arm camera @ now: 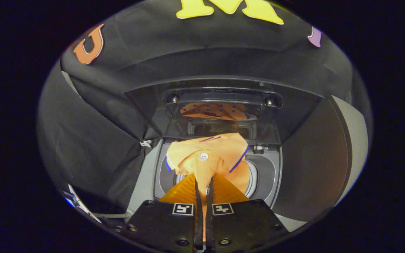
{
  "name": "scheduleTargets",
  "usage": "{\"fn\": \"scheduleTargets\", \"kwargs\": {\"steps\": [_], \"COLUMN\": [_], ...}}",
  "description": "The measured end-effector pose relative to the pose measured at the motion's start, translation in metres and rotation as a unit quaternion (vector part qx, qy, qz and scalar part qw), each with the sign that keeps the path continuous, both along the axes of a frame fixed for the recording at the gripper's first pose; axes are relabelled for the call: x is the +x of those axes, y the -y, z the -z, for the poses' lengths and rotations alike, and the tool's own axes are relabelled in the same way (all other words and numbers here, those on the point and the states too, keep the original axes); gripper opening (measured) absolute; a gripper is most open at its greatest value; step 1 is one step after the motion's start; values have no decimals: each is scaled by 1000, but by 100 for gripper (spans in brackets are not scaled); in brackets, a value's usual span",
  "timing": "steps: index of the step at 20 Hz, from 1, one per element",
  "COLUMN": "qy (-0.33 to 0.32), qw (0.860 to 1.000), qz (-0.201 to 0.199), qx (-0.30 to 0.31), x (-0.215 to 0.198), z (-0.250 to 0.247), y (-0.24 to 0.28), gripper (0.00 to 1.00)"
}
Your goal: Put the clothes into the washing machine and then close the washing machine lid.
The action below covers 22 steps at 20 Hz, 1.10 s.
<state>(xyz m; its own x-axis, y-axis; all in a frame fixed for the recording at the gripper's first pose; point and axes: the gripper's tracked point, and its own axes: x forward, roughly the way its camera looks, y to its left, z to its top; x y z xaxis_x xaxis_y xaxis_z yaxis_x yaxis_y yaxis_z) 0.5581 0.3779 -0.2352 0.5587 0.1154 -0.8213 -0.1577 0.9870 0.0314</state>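
Note:
An orange polo shirt with blue collar trim and a white button hangs bunched from my gripper, whose two fingers are shut on its fabric. The shirt hangs right over the round drum opening of the top-loading washing machine. The machine's dark lid stands raised beyond the shirt, and its glossy underside mirrors the orange cloth. The shirt and my fingers hide most of the drum.
Black cloth walls close in behind and to the left of the machine. A pale panel rises on the right. A white cord hangs by the machine's far left corner.

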Motion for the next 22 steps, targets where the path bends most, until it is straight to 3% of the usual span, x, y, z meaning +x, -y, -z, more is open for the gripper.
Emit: {"fn": "scheduleTargets", "kwargs": {"steps": [7,11,13,20,22], "qy": [-8,-6,-9,15,17], "qw": [1000,1000,1000,1000,999], "qz": [12,8,7,17,20], "qx": [-8,-8,-13,-21,-21], "x": [6,7,3,5,2], "z": [10,14,18,9,8], "y": [8,10,13,25,29], "gripper": [7,13,22,75,77]}}
